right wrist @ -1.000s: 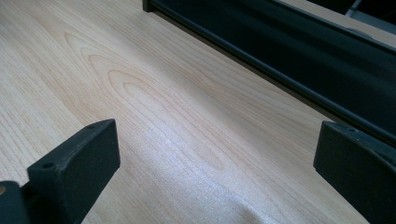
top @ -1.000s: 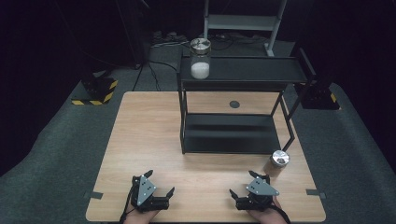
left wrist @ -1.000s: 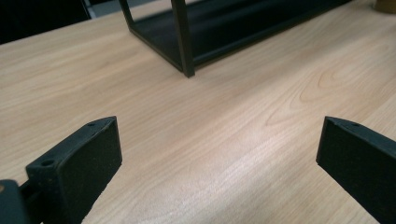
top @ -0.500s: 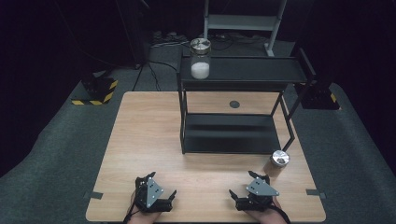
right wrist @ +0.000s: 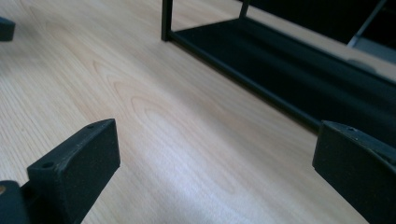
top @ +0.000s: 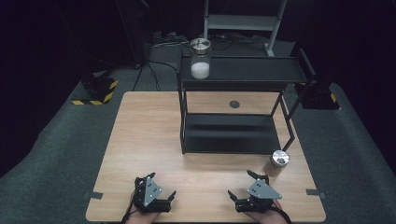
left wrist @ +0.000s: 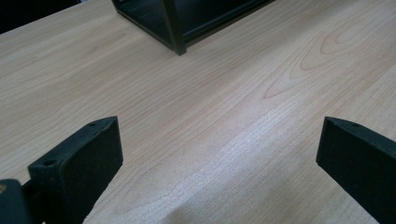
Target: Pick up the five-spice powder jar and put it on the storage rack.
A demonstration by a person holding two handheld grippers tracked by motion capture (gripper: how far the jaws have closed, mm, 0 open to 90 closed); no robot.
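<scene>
Hands are cut off at the tabletop's [top: 140,135] near edge — left gripper [top: 155,198] and right gripper [top: 248,189] both spread wide, empty; black rack [top: 233,135] beyond.

Pale, smooth-grained wood table [top: 140,135], matt black metal shelf rack [top: 233,140], clear glass jar [top: 201,58].

tables: 1 [top: 140,140] | shelf racks: 1 [top: 243,84] | jars: 2 [top: 200,58] [top: 279,162] | hand-held grippers: 2 [top: 156,196] [top: 245,186]

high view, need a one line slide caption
Two open hand-held grippers, left and right, rest near a table's edge before a black rack holding a jar.
</scene>
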